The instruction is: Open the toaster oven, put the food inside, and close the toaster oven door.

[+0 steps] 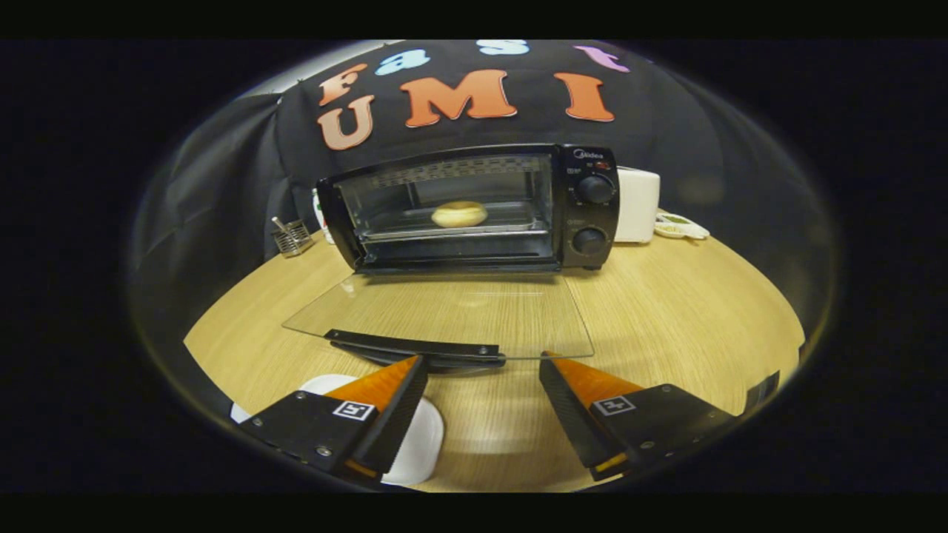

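We see our gripper (481, 361) with its two fingers spread wide apart and nothing held between them, hovering low over the round light-wood table (666, 318). Under the left finger lies a white, rounded plate (418, 444), bare on its visible part. Just ahead of the fingertips is the black bar handle (415, 345) of the clear glass oven door (444, 311), which is folded all the way down and lies flat just above the tabletop, the handle at its near edge. Beyond the door stands the black toaster oven (474, 207), its cavity open toward us; two round black knobs (595, 189) sit one above the other on its right panel. Inside, on the metal tray (518, 215), rests the food, a pale golden round bun (459, 214), near the middle. Far left of the oven stands a small wire rack (292, 237); to its far right, a white boxy appliance (637, 203) and a small flat dish (678, 226).
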The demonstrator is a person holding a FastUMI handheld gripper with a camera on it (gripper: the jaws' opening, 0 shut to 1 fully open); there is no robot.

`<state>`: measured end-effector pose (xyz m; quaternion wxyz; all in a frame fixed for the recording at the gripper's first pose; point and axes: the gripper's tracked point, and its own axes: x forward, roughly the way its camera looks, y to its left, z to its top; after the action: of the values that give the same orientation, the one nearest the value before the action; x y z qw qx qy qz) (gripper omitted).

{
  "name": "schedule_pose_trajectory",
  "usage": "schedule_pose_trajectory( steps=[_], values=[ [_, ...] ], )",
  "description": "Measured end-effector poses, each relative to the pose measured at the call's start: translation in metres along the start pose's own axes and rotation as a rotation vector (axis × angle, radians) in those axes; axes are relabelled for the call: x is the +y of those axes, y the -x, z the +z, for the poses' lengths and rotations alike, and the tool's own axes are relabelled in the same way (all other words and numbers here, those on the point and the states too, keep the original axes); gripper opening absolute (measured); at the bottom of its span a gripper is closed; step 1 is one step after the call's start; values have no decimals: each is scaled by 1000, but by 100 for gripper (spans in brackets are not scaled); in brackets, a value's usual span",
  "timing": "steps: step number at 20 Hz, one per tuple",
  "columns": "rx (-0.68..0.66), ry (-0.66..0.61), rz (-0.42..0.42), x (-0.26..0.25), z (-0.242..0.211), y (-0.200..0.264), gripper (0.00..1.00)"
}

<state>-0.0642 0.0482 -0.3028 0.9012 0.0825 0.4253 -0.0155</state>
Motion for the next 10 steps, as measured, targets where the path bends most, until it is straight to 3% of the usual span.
schedule_pose_trajectory(
  steps=[10],
  values=[
    [-183,-3,75,25,87,16,93]
  ],
)
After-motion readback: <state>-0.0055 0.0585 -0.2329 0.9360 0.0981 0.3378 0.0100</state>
